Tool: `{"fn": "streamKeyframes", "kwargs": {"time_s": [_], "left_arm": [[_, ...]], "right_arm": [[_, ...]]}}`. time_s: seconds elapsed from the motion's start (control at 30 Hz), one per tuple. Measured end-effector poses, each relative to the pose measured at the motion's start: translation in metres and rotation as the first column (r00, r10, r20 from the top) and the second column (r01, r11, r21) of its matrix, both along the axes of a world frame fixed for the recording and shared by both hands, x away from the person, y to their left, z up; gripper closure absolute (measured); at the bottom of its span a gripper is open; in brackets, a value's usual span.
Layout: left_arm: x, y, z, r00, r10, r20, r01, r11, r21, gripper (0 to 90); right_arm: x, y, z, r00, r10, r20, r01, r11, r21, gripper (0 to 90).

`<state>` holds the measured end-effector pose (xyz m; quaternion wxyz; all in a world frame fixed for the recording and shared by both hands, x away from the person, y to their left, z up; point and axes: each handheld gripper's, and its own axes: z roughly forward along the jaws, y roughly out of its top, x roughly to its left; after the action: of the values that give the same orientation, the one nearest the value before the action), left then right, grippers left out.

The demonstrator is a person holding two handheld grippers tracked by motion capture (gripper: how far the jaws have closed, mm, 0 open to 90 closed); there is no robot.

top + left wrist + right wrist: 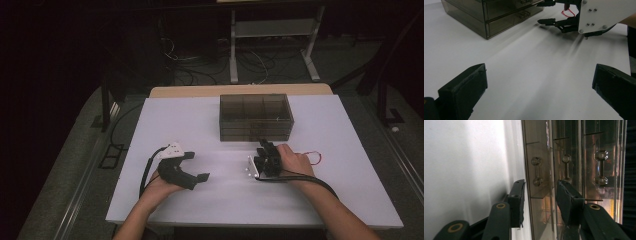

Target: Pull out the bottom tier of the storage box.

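A smoky transparent drawer box (256, 117) stands at the back middle of the white table (190, 120). My right gripper (266, 145) lies rolled on its side just in front of the box, jaws pointing at its front. In the right gripper view the jaws (541, 182) stand apart, close to the box front (574, 157), with a small dumbbell-shaped drawer handle (536, 171) just ahead of the gap and nothing pressed between the pads. My left gripper (197, 166) rests on the table at the left, wide open and empty (540, 75), and looks toward the box (491, 15) and the right gripper (540, 12).
A thin red wire loop (314, 157) lies on the table right of my right hand, also seen past the right gripper (567, 12). Bare white tabletop lies between the two grippers. Beyond the table are a dark floor, cables and a metal stand (272, 30).
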<state>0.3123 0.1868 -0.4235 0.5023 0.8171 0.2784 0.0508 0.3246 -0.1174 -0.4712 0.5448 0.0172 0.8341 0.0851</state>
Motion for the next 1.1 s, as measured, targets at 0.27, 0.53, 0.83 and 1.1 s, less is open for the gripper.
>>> {"fn": "streamKeyframes", "kwargs": {"time_s": [0.27, 0.53, 0.83, 1.1], "left_arm": [[0.000, 0.000, 0.001, 1.0000, 0.002, 0.001, -0.002, 1.0000, -0.004, 0.0], [0.000, 0.000, 0.001, 1.0000, 0.000, 0.004, 0.000, 1.0000, -0.003, 0.0], [0.000, 0.000, 0.001, 1.0000, 0.002, 0.002, -0.002, 1.0000, -0.003, 0.0], [0.000, 0.000, 0.001, 1.0000, -0.002, 0.003, 0.002, 1.0000, -0.002, 0.0]], "right_arm": [[0.001, 0.001, -0.001, 0.9999, -0.006, 0.012, 0.007, 1.000, -0.018, 59.3], [0.005, 0.000, -0.002, 0.9998, 0.005, 0.018, -0.005, 0.999, -0.043, 59.6], [0.011, 0.007, -0.009, 0.9994, -0.004, 0.033, 0.006, 0.998, -0.061, 60.9], [0.010, 0.014, -0.014, 0.9991, -0.004, 0.041, 0.007, 0.997, -0.074, 61.8]]}}
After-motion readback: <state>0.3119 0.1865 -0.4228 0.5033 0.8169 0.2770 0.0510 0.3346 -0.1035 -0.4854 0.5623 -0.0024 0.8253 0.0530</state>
